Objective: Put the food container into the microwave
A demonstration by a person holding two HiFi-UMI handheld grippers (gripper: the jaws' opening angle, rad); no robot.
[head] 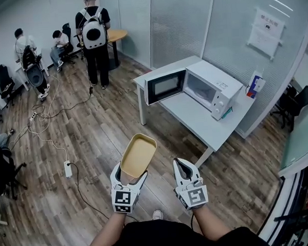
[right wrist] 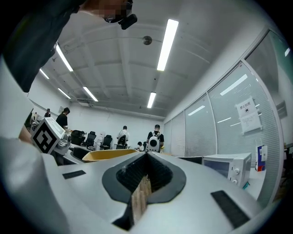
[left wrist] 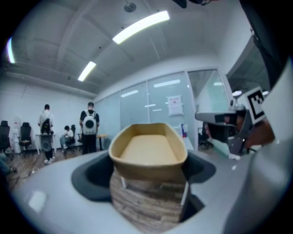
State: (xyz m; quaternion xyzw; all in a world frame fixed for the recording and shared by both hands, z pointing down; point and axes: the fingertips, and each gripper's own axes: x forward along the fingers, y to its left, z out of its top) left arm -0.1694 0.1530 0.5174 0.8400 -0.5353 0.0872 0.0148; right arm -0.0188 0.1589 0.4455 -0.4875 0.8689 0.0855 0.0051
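Note:
A tan, empty food container [head: 138, 154] is held over the wooden floor by one end, with my left gripper [head: 129, 179] shut on it. From the left gripper view the container [left wrist: 149, 151] sits across the jaws, its open side up. My right gripper [head: 185, 168] hangs beside it to the right, shut and empty; its fingertips meet in the right gripper view [right wrist: 147, 157]. The white microwave [head: 208, 90] stands on a white table [head: 195, 124] ahead and to the right, with its door [head: 165, 86] swung open to the left. It also shows at the right of the right gripper view [right wrist: 227, 167].
A blue and white carton [head: 255, 86] stands on the table behind the microwave. Glass partition walls run behind the table. Several people and office chairs are at the back left, one person standing with a backpack [head: 93, 33]. Cables and a power strip [head: 68, 168] lie on the floor to the left.

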